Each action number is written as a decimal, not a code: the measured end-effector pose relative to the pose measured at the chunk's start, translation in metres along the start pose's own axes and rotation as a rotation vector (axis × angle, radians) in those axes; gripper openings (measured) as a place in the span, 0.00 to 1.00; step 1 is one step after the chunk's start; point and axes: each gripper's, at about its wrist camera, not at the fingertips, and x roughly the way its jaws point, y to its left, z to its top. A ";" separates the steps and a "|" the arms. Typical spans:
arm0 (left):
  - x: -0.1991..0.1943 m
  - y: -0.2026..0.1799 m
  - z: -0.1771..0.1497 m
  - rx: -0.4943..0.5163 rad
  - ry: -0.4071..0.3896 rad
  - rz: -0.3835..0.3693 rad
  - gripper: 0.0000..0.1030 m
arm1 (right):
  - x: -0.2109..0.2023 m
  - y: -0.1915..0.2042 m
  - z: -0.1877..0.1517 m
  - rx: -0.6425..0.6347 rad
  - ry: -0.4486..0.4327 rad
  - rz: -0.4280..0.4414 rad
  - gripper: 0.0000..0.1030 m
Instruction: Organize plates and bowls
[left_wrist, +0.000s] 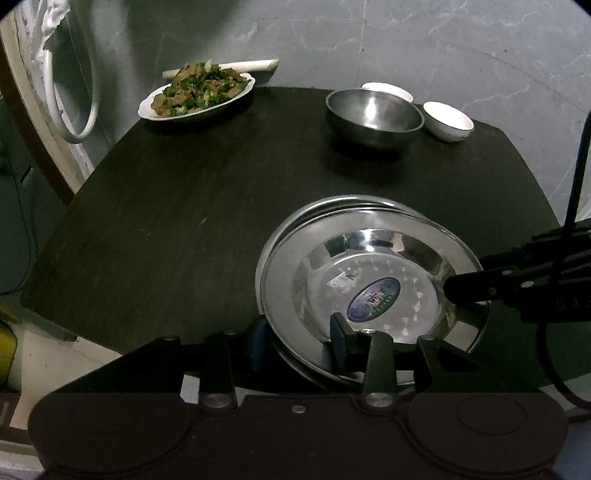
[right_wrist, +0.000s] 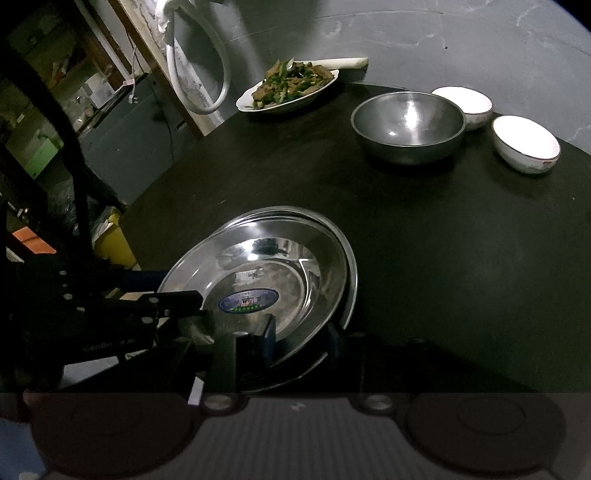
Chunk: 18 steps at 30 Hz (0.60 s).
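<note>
Nearest thing in both wrist views is the stack of steel plates (left_wrist: 369, 280), sitting at the near edge of the dark surface (left_wrist: 166, 221), top one shiny with an oval sticker in the middle. Both grippers are on it. The left gripper (left_wrist: 299, 339) has its jaws straddling the near-left rim, one finger inside the dish and one outside, fairly narrow; it looks pinched on the rim but I can't swear the pads are pressing. The right gripper (right_wrist: 301, 338) straddles the rim on the other side, and its jaws look a bit slack, so I'd call that one not gripping.

What worries me: the plates are not nested square, the lower rims peek out on the far side. If one side lets go while the other is clamped, the top plate could tilt and skid off the stack, or over the near edge. Steel on steel is slippery.

Far side has the steel bowl (left_wrist: 375, 116), two white bowls (left_wrist: 448, 120) and a dish of food (left_wrist: 197, 92), well apart, so no bump risk yet.
</note>
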 end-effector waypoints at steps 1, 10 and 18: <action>0.000 0.000 0.000 0.005 -0.001 0.001 0.37 | 0.000 0.000 0.000 -0.001 0.001 0.000 0.32; -0.002 0.000 0.000 0.014 -0.006 0.003 0.37 | 0.001 -0.001 0.002 -0.004 -0.006 -0.017 0.41; -0.006 0.006 0.002 -0.009 -0.016 0.020 0.57 | -0.001 -0.004 0.000 0.009 -0.018 -0.008 0.52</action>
